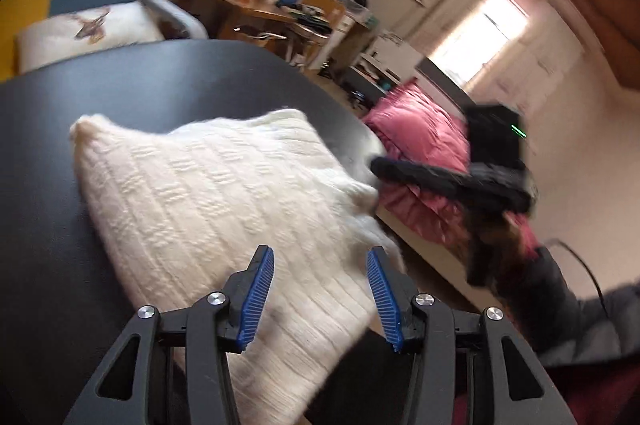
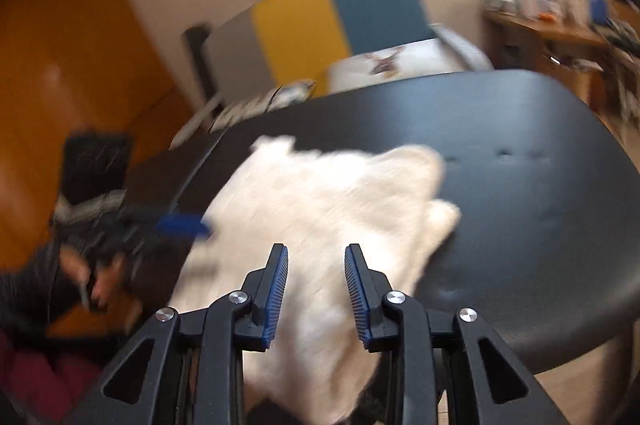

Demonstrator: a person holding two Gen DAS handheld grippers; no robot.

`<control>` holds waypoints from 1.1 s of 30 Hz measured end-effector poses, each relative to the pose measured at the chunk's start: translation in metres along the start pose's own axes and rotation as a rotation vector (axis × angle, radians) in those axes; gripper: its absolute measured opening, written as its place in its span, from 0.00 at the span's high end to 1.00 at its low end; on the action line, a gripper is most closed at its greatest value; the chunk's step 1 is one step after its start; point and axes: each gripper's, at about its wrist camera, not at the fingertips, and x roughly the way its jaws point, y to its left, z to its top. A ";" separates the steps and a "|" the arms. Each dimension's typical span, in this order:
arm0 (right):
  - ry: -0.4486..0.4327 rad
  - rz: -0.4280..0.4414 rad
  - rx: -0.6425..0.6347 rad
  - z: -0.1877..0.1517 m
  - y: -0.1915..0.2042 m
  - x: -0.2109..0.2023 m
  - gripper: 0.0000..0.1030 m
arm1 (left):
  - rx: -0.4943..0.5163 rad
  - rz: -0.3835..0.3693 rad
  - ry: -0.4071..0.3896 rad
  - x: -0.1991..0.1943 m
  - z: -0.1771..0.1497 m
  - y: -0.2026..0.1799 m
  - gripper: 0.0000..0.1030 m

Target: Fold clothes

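Note:
A cream knitted sweater lies folded on the round black table, one edge hanging over the near rim. My left gripper hovers over its near part, blue pads apart, nothing pressed between them. In the right wrist view the same sweater lies blurred on the table. My right gripper is above it with its jaws apart and empty. The right gripper also shows as a dark blur at the sweater's right edge. The left gripper is a blur at the sweater's left side.
A chair with a blue and yellow back holds a white cushion beyond the table. A cluttered wooden desk stands further back. Pink bedding lies to the right. A person's dark sleeve is at the lower right.

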 end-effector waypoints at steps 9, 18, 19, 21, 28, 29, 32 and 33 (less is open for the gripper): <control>0.375 -0.139 0.052 -0.093 -0.017 0.048 0.71 | 0.145 0.091 0.172 0.056 -0.054 -0.023 0.52; 0.258 -0.166 0.064 -0.070 -0.015 0.032 0.71 | 0.064 0.047 0.146 0.059 -0.039 -0.027 0.52; 0.252 -0.172 0.059 -0.065 -0.015 0.033 0.71 | 0.053 0.048 0.136 0.059 -0.036 -0.025 0.52; 0.241 -0.165 0.056 -0.051 -0.015 0.036 0.71 | 0.049 0.085 0.118 0.058 -0.031 -0.021 0.52; 0.292 -0.094 -0.012 -0.005 -0.007 0.054 0.71 | -0.090 0.174 0.056 0.032 -0.032 0.013 0.52; 0.286 -0.090 -0.027 0.002 -0.007 0.048 0.71 | -0.131 0.154 0.043 0.023 -0.031 0.018 0.52; 0.180 -0.032 0.011 0.033 -0.016 0.017 0.71 | -0.163 0.117 -0.055 -0.011 -0.018 0.020 0.52; 0.141 -0.031 0.015 0.047 -0.019 0.011 0.71 | -0.154 0.117 -0.088 -0.022 -0.011 0.021 0.50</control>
